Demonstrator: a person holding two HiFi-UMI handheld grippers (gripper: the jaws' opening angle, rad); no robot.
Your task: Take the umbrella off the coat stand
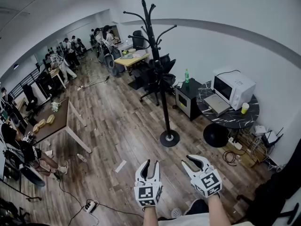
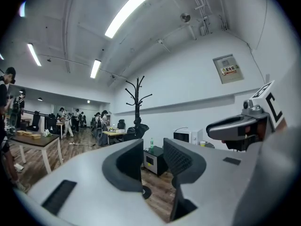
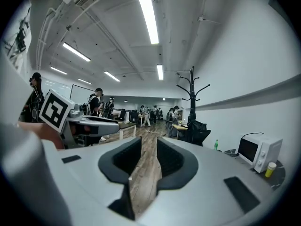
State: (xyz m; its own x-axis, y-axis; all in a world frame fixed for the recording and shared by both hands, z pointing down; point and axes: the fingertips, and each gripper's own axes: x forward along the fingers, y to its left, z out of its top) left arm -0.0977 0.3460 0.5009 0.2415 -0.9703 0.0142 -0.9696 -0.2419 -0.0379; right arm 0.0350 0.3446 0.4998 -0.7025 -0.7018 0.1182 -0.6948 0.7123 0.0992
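A tall black coat stand (image 1: 158,74) rises from a round base on the wooden floor, straight ahead of me. A black bundle (image 1: 163,72), apparently the umbrella, hangs about halfway up its pole; it also shows as a dark shape on the stand (image 2: 138,127) in the left gripper view and on the stand (image 3: 195,132) in the right gripper view. My left gripper (image 1: 151,164) and right gripper (image 1: 190,162) are side by side low in the head view, well short of the stand. Both are open, left gripper (image 2: 153,147) and right gripper (image 3: 149,147), with nothing between their fingers.
Right of the stand a round black table (image 1: 221,116) carries a white microwave (image 1: 233,89) and a yellow cup (image 1: 245,108). A small black cabinet (image 1: 188,100) with a green bottle stands beside it. A wooden table (image 1: 59,119) is at left; people, desks and chairs fill the back.
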